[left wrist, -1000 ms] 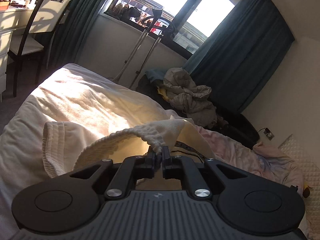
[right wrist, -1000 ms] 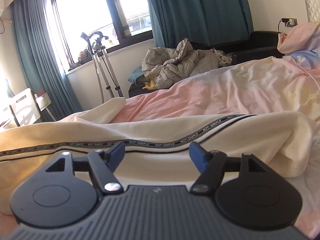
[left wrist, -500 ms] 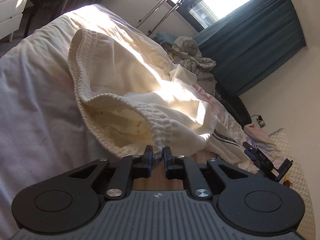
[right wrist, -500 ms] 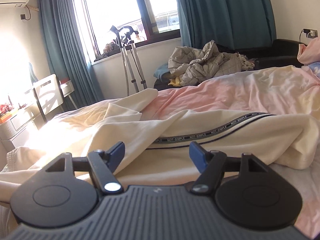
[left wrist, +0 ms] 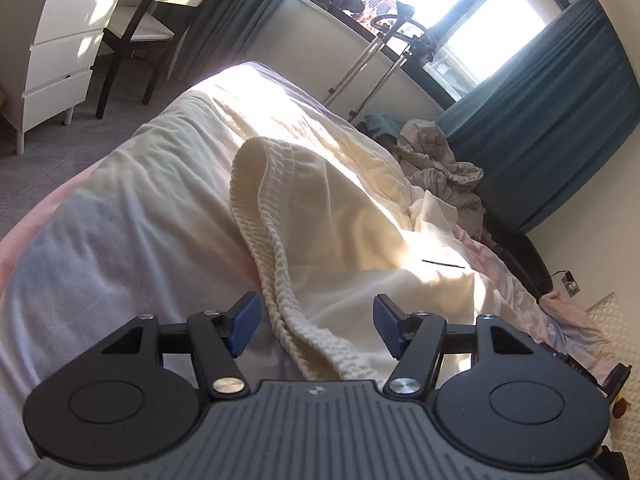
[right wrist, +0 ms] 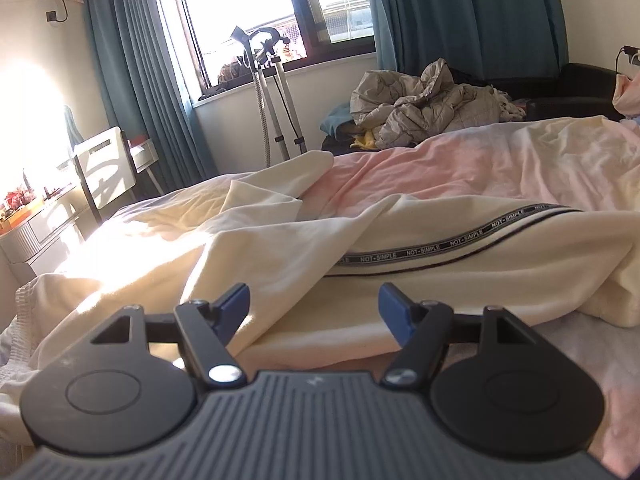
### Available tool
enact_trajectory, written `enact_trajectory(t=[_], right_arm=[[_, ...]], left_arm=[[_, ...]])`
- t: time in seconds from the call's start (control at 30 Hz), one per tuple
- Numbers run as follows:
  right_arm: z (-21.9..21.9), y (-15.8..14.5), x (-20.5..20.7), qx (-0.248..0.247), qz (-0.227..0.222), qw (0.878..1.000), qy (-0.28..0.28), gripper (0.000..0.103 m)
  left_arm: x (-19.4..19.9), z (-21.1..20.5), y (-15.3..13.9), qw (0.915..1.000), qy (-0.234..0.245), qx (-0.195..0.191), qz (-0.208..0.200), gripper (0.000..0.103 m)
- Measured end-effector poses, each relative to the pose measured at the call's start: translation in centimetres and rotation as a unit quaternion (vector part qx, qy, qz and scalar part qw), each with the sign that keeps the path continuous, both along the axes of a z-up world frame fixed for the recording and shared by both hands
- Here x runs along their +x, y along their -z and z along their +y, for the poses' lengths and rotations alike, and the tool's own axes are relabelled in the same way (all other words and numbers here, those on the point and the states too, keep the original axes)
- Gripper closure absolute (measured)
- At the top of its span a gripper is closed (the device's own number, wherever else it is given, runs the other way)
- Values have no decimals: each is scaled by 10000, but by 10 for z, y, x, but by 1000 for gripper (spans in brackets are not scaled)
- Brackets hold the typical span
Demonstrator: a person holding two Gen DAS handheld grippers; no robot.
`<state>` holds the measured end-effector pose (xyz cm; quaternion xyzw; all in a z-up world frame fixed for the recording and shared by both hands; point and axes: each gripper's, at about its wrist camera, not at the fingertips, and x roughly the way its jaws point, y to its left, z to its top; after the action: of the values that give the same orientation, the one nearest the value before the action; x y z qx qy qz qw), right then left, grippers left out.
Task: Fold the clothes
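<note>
The left claw [left wrist: 316,328] has just been opening; its pads stand apart, the ribbed waistband [left wrist: 276,280] of the cream trousers [left wrist: 352,216] lying loose between them. The right claw [right wrist: 314,308] gapes empty over the trousers, which lie rumpled on the bed [left wrist: 132,208].

Harsh sun pours through the window [right wrist: 248,20], blowing out the bed [left wrist: 248,92] and the wall at the left of the right view. Foreground sits in shade; fisheye bends the edges hard.
</note>
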<state>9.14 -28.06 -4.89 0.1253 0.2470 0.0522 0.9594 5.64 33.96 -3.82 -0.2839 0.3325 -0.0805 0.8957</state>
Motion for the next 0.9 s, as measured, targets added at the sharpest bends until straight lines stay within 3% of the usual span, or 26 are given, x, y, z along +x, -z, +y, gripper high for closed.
enact_trajectory(t=[0.2,0.4,0.47,0.5,0.53,0.83,0.9], right_arm=[[10,11,11,-72,162,9998,-78,31],[10,19,25,2,264,9996,-71,31],[9,24,31,21,278,9996,-20,31],[7,26,34,48,306,9995,21,31],[5,28,37,91,345,9993,52,31],[0,26,45,168,248,9994,157,31],[-2,26,49,156,213,9994,232,31]], left_arm=[[81,14,12,9990,-432,7,-101,40],[140,13,24,9977,-288,-606,-79,54],[155,9,25,9976,-440,-539,35,69],[163,6,24,9978,-529,-404,78,86],[169,4,19,9980,-576,-269,50,94],[226,9,-64,9944,-803,141,-680,94],[245,6,-66,9943,-749,311,-688,94]])
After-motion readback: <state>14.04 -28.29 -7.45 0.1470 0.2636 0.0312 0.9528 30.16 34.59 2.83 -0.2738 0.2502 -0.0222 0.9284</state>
